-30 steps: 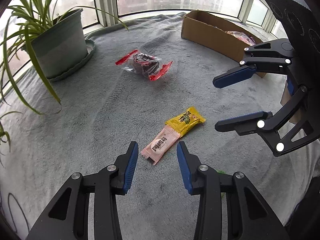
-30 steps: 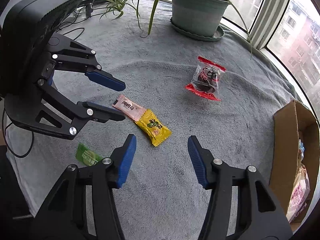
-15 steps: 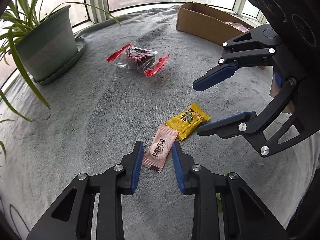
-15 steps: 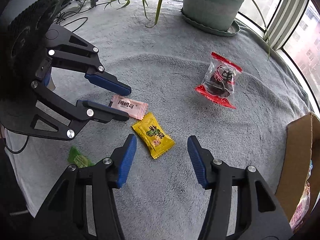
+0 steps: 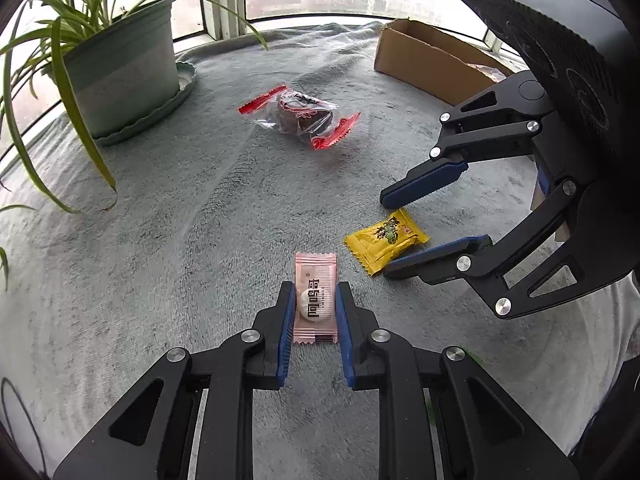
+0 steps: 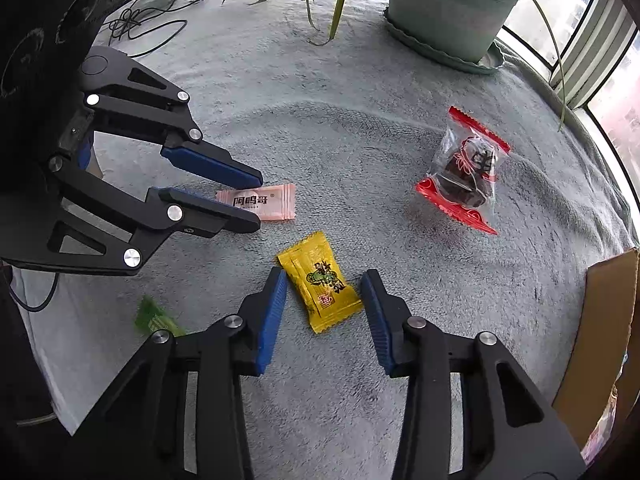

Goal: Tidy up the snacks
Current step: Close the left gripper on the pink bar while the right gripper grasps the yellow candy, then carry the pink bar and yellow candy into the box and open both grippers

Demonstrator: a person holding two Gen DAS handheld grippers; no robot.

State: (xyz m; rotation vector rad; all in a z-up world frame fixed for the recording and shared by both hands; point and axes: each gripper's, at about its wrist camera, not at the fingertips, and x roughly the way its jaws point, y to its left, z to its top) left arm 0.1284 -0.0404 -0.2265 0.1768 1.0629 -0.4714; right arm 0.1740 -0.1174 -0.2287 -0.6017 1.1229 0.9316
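On the grey blanket [image 5: 160, 240] lie a pink snack packet [image 5: 316, 268], a yellow one [image 6: 320, 284] and a clear packet with red ends [image 5: 300, 114]. My left gripper [image 5: 315, 286] points steeply down and is shut on the pink packet, its blue pads pressing both long edges; the right wrist view shows the same grip [image 6: 256, 203]. My right gripper [image 6: 324, 276] straddles the yellow packet, which lies flat and unsqueezed between the jaws as they close. In the left wrist view the right gripper [image 5: 386, 236] hangs over the yellow packet [image 5: 380, 238].
An open cardboard box [image 5: 424, 64] holding snack bags stands at the far right by the window. A potted plant [image 5: 124, 80] on a saucer is at the far left, its leaves hanging over the blanket. A small green packet [image 6: 154, 318] lies near my left gripper. Cables [image 6: 148, 28] trail at the blanket's edge.
My left jaws closed onto the pink packet, which now lies in line with the fingers. My right gripper sank over the yellow packet and its jaws narrowed.
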